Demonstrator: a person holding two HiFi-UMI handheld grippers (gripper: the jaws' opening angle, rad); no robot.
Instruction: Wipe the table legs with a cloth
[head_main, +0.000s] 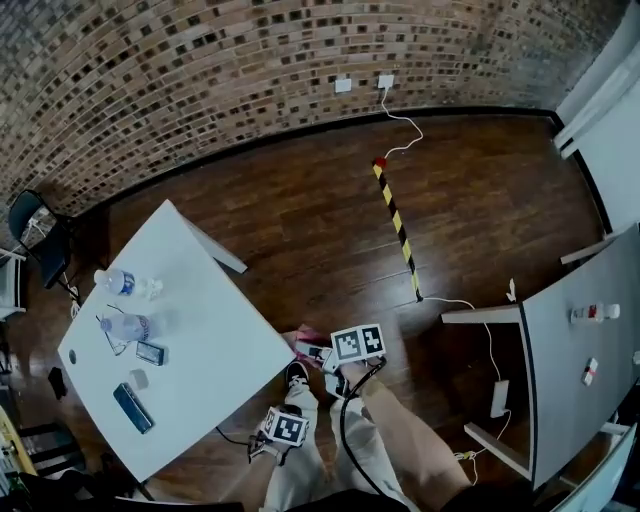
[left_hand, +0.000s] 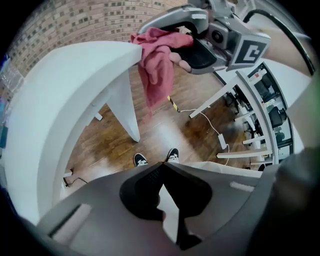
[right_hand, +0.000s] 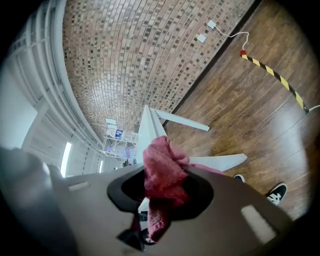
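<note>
A pink cloth (right_hand: 164, 175) is bunched between the jaws of my right gripper (right_hand: 167, 169), which is shut on it. In the head view that gripper (head_main: 325, 352) holds the cloth (head_main: 308, 343) at the near right corner of the white table (head_main: 205, 335). The left gripper view shows the cloth (left_hand: 157, 57) hanging beside the tabletop edge, above a white table leg (left_hand: 125, 107). My left gripper (left_hand: 163, 165) is shut with nothing in it. It sits low by the person's knees (head_main: 282, 430). Two more white legs (right_hand: 182, 120) show in the right gripper view.
On the tabletop lie two water bottles (head_main: 122, 284), a phone (head_main: 132, 408) and small items. A second white table (head_main: 580, 365) stands at the right. A yellow-black floor strip (head_main: 398, 225), a power strip with cable (head_main: 498, 397) and the person's shoes (left_hand: 172, 154) lie on the wood floor.
</note>
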